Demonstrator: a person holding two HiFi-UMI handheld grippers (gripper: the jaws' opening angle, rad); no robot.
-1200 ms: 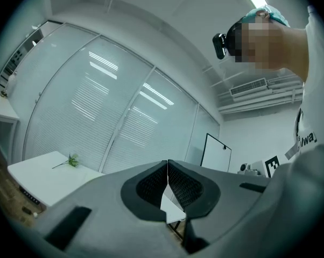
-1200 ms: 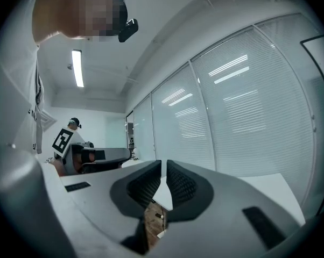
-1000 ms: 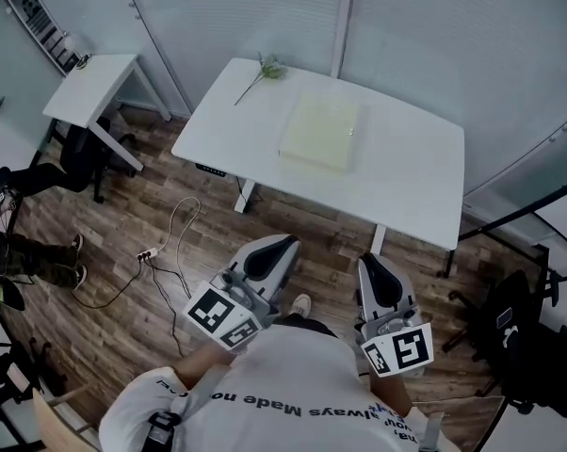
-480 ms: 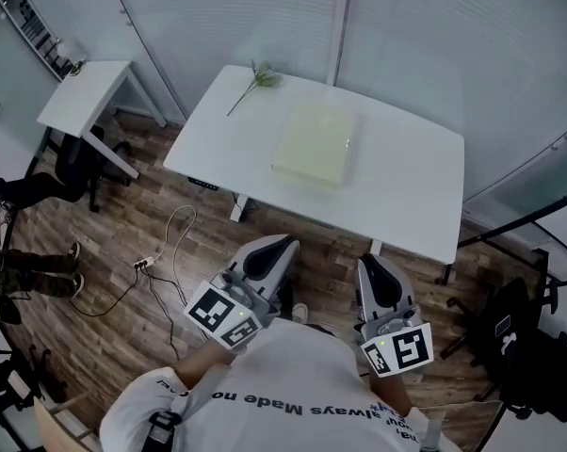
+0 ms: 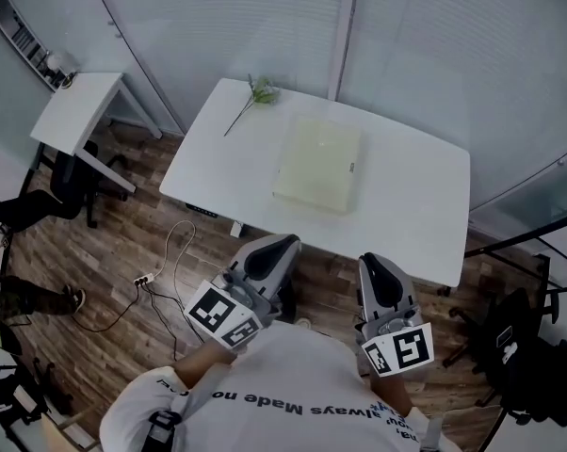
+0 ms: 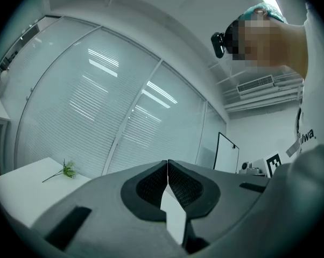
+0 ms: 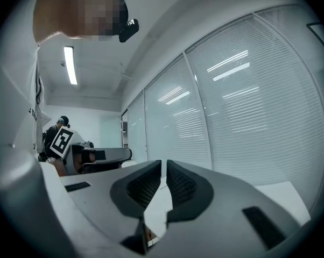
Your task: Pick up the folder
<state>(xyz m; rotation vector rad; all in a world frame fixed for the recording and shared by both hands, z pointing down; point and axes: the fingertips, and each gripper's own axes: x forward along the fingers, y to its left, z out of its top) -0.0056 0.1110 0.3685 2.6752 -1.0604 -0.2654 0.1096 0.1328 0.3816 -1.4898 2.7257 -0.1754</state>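
A pale yellow folder lies flat near the middle of the white table in the head view. My left gripper and right gripper are held side by side close to the body, just short of the table's near edge, both pointing level toward it. The jaws of each are shut with nothing between them. In the left gripper view and the right gripper view the fingertips meet; the folder is hidden behind the gripper bodies there.
A green plant sprig lies at the table's far left corner, also seen in the left gripper view as a sprig. A smaller white desk stands to the left, with cables on the wood floor and black chairs at right. Glass walls with blinds lie behind.
The table and folder have come closer and lower in the head view as I moved toward them. Both grippers keep their place by the body and stay shut.
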